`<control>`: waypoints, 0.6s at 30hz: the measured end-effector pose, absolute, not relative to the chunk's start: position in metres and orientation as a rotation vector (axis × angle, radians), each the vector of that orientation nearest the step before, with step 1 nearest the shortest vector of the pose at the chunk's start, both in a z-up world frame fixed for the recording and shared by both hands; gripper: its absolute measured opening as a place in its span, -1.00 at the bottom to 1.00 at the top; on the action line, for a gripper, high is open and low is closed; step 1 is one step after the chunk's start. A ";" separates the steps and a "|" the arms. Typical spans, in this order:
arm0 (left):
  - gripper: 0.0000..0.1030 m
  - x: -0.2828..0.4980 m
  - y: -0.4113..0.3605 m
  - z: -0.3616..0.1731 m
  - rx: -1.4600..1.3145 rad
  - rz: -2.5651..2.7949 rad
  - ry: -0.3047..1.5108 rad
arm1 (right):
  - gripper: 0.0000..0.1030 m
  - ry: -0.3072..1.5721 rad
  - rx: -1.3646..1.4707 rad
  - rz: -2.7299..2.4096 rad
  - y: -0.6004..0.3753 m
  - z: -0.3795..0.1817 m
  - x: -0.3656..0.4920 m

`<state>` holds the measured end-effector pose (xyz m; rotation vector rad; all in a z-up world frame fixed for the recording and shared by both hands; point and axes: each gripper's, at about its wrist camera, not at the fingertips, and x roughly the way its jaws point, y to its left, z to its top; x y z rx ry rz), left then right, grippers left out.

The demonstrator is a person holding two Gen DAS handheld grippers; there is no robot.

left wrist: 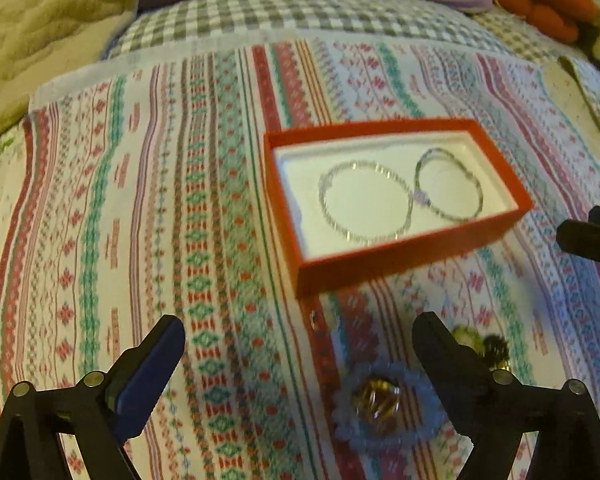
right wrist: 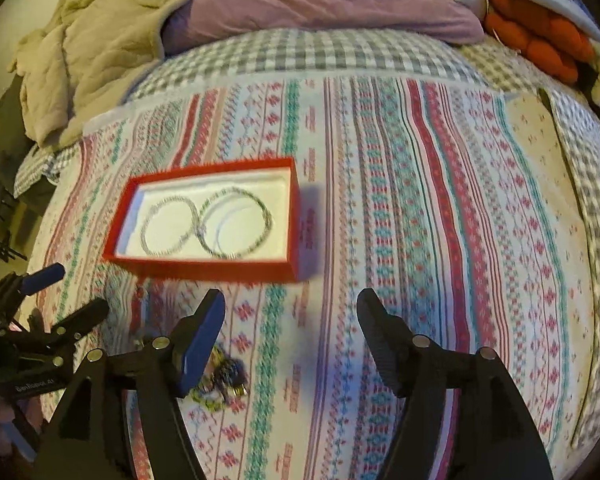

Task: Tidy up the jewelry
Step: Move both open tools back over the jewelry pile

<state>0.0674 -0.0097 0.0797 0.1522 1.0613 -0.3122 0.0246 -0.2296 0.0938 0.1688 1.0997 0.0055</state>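
Note:
A red box [left wrist: 400, 264] with a white lining lies open on the patterned cloth, and two silver bracelets [left wrist: 320, 196] [left wrist: 480, 196] rest side by side inside it. My left gripper [left wrist: 300, 326] hovers open just in front of the box, holding nothing. A blue beaded ring around gold pieces [left wrist: 380, 400] lies by its right finger, with darker gold jewelry [left wrist: 480, 346] behind that finger. In the right wrist view the box [right wrist: 216, 270] is at the left. My right gripper [right wrist: 292, 300] stands open over bare cloth, with a jewelry pile [right wrist: 220, 380] partly hidden by its left finger. The left gripper [right wrist: 74, 290] shows at the left edge.
The striped cloth [right wrist: 420, 200] lies over a grey checked sheet [right wrist: 320, 52]. A purple pillow [right wrist: 320, 4], a beige quilted blanket [right wrist: 92, 52] and an orange plush [right wrist: 540, 36] sit at the far side. A beige card [right wrist: 540, 152] lies at the right.

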 end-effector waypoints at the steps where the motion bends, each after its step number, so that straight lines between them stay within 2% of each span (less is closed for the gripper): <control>1: 0.85 0.066 -0.008 0.078 0.149 -0.313 1.073 | 0.39 1.114 0.165 0.005 -0.229 0.091 0.023; 14: 0.84 0.050 -0.003 0.052 0.070 -0.379 1.252 | 0.39 1.261 0.144 0.003 -0.220 0.058 0.000; 18: 0.56 0.044 -0.010 0.052 0.046 -0.445 1.274 | 0.39 1.278 0.148 -0.001 -0.221 0.055 -0.001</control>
